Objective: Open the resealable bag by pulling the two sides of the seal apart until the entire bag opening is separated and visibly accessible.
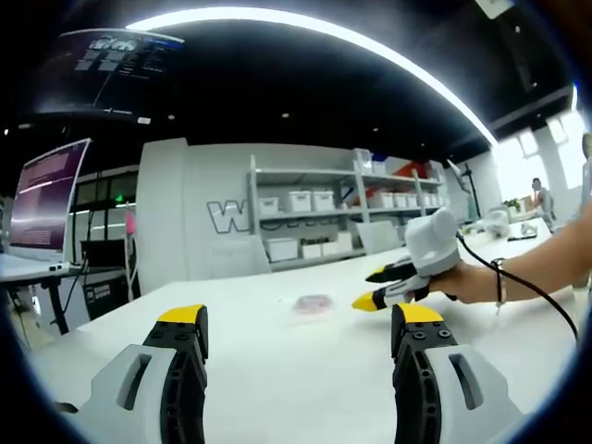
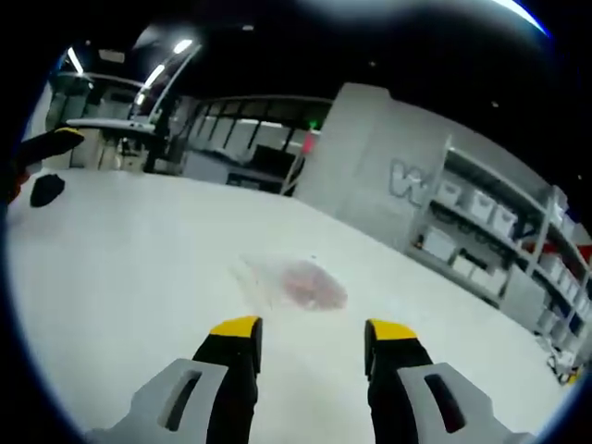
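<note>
We work at a broad white counter (image 2: 111,268) in a bright workshop with shelving behind. The small clear resealable plastic bag with pinkish contents (image 2: 301,285) lies flat on it, untouched. The right gripper (image 2: 314,333) is nearer, the bag just ahead of its fingers; the left gripper (image 1: 301,319) sits well back (both wide open, holding nothing).

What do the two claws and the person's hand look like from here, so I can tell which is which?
Both match: the left claw and right claw have pale grey bodies with slotted sides, black inner jaws and yellow tips. In the left gripper view the right claw shows a white rounded housing above, and a black cable trails from it. The person's hand wears a thin dark wristband.
</note>
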The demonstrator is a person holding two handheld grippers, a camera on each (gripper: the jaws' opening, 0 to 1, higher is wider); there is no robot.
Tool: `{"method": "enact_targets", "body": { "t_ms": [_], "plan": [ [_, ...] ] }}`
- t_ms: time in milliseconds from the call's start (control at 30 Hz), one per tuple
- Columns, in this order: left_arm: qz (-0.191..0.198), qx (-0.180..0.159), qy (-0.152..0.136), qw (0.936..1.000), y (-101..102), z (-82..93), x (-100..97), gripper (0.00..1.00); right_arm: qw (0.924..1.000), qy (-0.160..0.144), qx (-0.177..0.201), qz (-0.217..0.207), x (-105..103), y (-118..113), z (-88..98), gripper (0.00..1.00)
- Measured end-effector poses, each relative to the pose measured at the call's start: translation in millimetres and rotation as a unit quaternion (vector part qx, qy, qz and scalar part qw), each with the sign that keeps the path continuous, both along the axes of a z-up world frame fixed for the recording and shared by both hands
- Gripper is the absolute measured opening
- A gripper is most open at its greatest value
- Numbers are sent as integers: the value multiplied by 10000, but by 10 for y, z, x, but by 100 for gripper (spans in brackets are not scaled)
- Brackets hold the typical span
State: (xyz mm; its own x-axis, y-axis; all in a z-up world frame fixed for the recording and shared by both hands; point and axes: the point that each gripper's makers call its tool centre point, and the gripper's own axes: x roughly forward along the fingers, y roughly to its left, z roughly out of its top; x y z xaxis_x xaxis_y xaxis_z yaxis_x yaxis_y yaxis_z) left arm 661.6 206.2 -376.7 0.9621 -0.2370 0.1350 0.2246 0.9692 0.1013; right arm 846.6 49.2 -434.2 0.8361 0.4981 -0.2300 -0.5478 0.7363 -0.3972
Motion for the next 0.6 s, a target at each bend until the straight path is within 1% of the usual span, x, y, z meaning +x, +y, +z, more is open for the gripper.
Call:
{"method": "enact_targets", "body": {
  "t_ms": [167, 333, 467, 600],
  "plan": [
    [5, -5, -7, 10000, 7, 6, 20, 81, 9991, -114, -397, 133, 25, 50, -31, 38],
    [23, 7, -8, 10000, 19, 12, 21, 81, 9964, -333, -739, 231, 61, 84, 14, 37],
    [37, 4, -9, 10000, 24, 10, 31, 81, 9954, -404, -817, 282, 68, 101, 33, 37],
    [18, 11, 2, 10000, 6, -2, 37, 81, 9953, -398, -824, 310, 70, 111, 22, 37]
  ]
}}
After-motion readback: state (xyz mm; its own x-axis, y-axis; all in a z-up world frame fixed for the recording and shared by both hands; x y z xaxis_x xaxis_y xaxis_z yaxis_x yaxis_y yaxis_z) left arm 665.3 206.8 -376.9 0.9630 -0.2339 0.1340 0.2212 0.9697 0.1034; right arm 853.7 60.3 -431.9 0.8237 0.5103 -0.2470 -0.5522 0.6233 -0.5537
